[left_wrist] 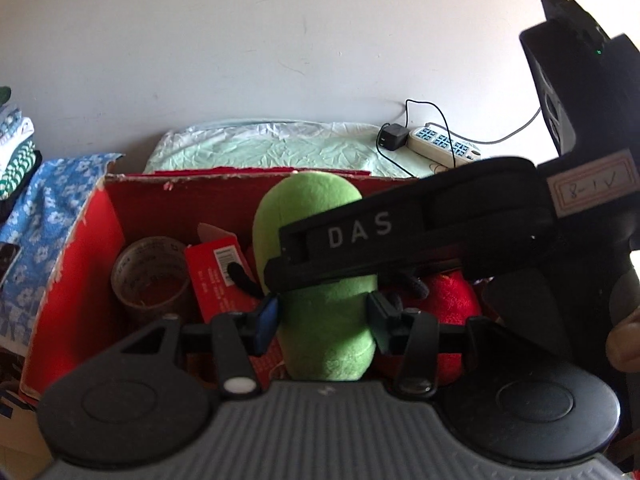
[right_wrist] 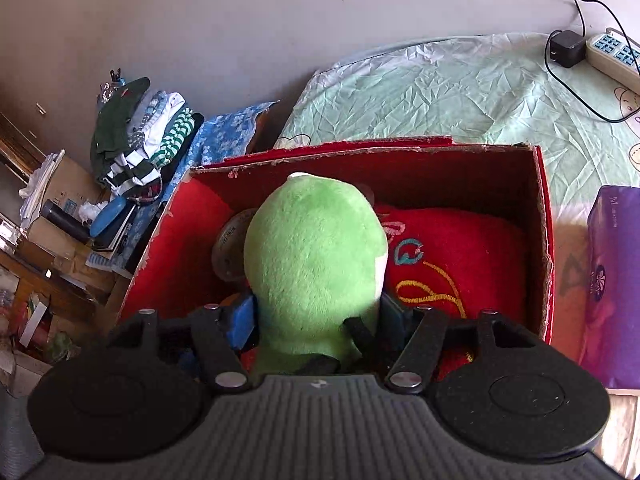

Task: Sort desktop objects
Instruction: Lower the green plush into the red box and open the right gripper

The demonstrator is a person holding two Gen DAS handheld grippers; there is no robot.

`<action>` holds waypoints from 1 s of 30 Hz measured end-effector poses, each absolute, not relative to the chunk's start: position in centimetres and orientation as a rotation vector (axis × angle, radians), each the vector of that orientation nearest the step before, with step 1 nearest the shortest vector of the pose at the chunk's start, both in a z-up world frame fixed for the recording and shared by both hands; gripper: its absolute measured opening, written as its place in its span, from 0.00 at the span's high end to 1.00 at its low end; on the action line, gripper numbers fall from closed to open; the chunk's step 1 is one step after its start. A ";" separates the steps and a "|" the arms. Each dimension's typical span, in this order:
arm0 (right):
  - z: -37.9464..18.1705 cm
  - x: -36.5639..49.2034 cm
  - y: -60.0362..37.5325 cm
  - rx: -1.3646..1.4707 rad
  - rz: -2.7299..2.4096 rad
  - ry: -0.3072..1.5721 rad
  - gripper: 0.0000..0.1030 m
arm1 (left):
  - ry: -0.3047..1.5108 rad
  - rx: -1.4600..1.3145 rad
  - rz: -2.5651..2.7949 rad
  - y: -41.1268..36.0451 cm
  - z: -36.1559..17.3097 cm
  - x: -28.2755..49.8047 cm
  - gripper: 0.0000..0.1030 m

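A green plush toy (left_wrist: 320, 264) stands upright in a red cardboard box (left_wrist: 92, 240). My left gripper (left_wrist: 324, 320) is shut on its lower body. My right gripper (right_wrist: 320, 316) is shut on the same green plush toy (right_wrist: 316, 256), and its black body (left_wrist: 420, 228) crosses in front of the toy in the left wrist view. In the red box (right_wrist: 544, 240) also lie a roll of tape (left_wrist: 150, 272), a small red carton (left_wrist: 220, 276) and a red embroidered cushion (right_wrist: 452, 256).
The box sits on a pale green sheet (right_wrist: 460, 92). A power strip (right_wrist: 612, 56) with a black charger (right_wrist: 566, 48) lies at the back right. A purple tissue pack (right_wrist: 616, 276) stands right of the box. Folded clothes (right_wrist: 140, 136) and clutter lie to the left.
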State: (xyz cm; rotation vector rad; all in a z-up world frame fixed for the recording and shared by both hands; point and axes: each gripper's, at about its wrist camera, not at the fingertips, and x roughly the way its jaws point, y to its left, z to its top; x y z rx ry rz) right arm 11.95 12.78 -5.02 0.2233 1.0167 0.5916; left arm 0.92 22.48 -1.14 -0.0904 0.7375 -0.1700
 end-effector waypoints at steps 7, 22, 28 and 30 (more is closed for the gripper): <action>-4.1 10.6 10.6 0.365 0.562 0.976 0.34 | 0.724 -0.055 -0.185 21.8 -0.6 0.0 0.47; -1.1 9.5 11.6 0.360 0.657 0.810 0.48 | 0.732 -0.030 -0.166 21.4 -1.4 0.1 0.42; -1.8 10.6 11.7 0.327 0.616 0.825 0.58 | 0.735 -0.015 -0.143 21.1 -1.5 0.6 0.41; -1.8 10.7 11.5 0.337 0.619 0.824 0.58 | 0.736 -0.007 -0.131 20.9 -1.4 0.7 0.41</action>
